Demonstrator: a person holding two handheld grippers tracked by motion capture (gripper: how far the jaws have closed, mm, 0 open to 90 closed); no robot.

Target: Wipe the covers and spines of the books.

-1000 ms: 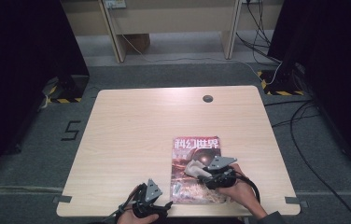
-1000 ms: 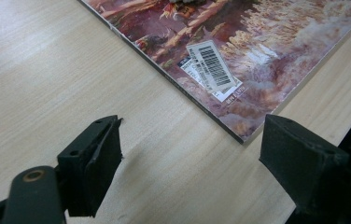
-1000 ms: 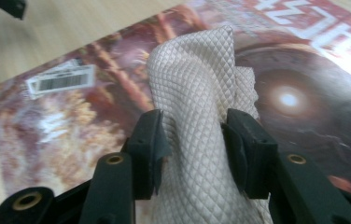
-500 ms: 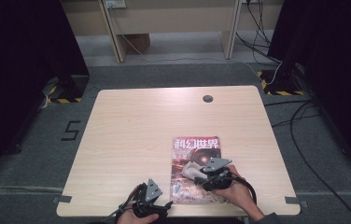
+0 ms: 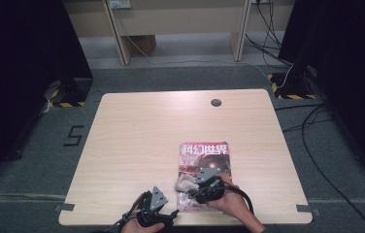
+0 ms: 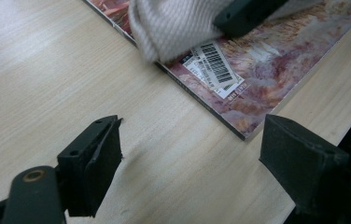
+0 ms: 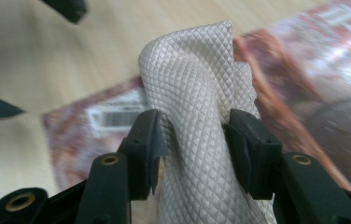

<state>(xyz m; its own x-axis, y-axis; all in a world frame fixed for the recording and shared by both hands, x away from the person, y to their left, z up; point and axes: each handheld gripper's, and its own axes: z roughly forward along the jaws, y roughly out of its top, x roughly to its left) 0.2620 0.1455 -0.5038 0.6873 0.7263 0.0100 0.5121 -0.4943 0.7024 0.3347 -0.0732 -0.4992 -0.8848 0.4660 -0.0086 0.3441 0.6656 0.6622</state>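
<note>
Pinching one white cloth (image 7: 197, 116) between its jaws, the right gripper (image 7: 194, 140) holds it on one magazine (image 5: 204, 167) near the table (image 5: 137, 136) edge; the left gripper (image 6: 192, 168) rests open, empty.

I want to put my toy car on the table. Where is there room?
Lots of bare table: everything left of the magazine, and the far strip between it and the round hole. The near edge is crowded by the left tool and the right tool holding a cloth.
</note>
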